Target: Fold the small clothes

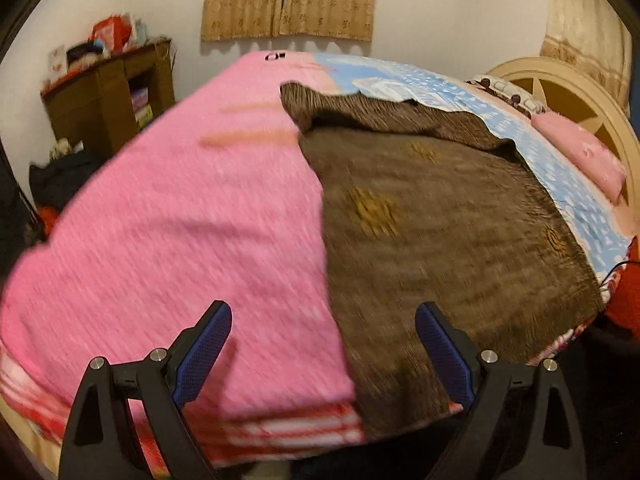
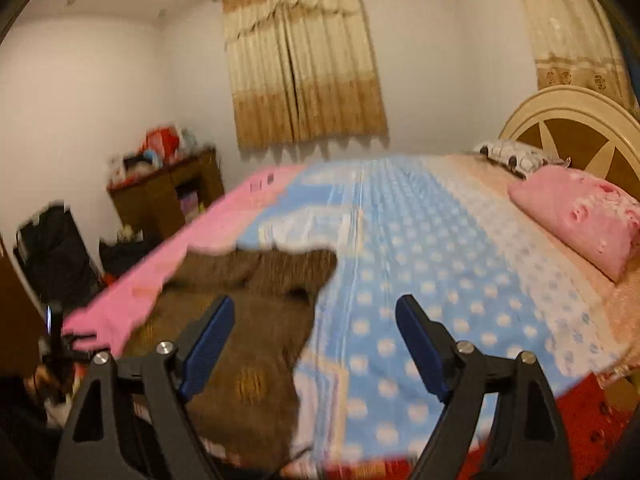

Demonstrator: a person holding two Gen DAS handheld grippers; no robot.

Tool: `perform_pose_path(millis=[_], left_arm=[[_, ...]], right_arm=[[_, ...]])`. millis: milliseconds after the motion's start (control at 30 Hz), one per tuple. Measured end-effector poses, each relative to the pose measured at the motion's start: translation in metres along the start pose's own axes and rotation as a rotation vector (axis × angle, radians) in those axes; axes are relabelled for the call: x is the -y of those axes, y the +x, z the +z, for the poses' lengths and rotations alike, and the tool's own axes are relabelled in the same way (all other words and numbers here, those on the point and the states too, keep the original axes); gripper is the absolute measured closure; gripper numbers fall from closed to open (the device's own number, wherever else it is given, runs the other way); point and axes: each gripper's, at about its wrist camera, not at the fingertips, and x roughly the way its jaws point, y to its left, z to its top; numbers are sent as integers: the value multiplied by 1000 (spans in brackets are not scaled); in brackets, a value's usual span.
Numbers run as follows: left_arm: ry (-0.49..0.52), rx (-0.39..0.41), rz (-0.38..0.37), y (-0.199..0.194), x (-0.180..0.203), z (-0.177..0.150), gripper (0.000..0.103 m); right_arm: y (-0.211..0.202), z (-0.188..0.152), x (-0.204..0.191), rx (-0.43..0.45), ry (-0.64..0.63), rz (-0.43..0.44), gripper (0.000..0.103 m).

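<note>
A brown patterned garment (image 1: 432,216) lies spread on the bed, over a pink blanket (image 1: 168,216) on its left and a blue dotted sheet (image 1: 560,184) on its right. Its far end is folded or rumpled. My left gripper (image 1: 323,314) hovers open above the bed's near edge, where the brown cloth meets the pink one, with nothing between its blue pads (image 1: 208,348). In the right wrist view the same brown garment (image 2: 240,320) lies low and left. My right gripper (image 2: 316,308) is open and empty above the garment's right edge and the blue sheet (image 2: 420,264).
A pink pillow (image 2: 580,216) and a patterned pillow (image 2: 512,156) lie by the cream headboard (image 2: 568,120). A brown cabinet (image 1: 108,100) with clutter on top stands against the far wall, dark bags beside it. Curtains (image 2: 304,80) hang behind the bed. The left gripper (image 2: 56,344) shows at the left edge.
</note>
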Motion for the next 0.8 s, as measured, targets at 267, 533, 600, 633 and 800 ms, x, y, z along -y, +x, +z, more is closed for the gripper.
perform_pose_path(millis=[267, 533, 600, 633, 800], left_arm=[[-9, -37, -12, 12, 15, -18, 10], [-2, -42, -42, 11, 17, -21, 10], [-10, -46, -78, 9, 17, -25, 10], [-10, -46, -82, 9, 17, -25, 10], [30, -53, -73, 11, 22, -29, 10]], right_arm=[[103, -97, -9, -322, 128, 100, 21], [159, -143, -19, -484, 181, 126, 31], [157, -149, -23, -497, 156, 120, 31], [154, -151, -25, -497, 138, 113, 31], [156, -155, -29, -513, 118, 124, 35]])
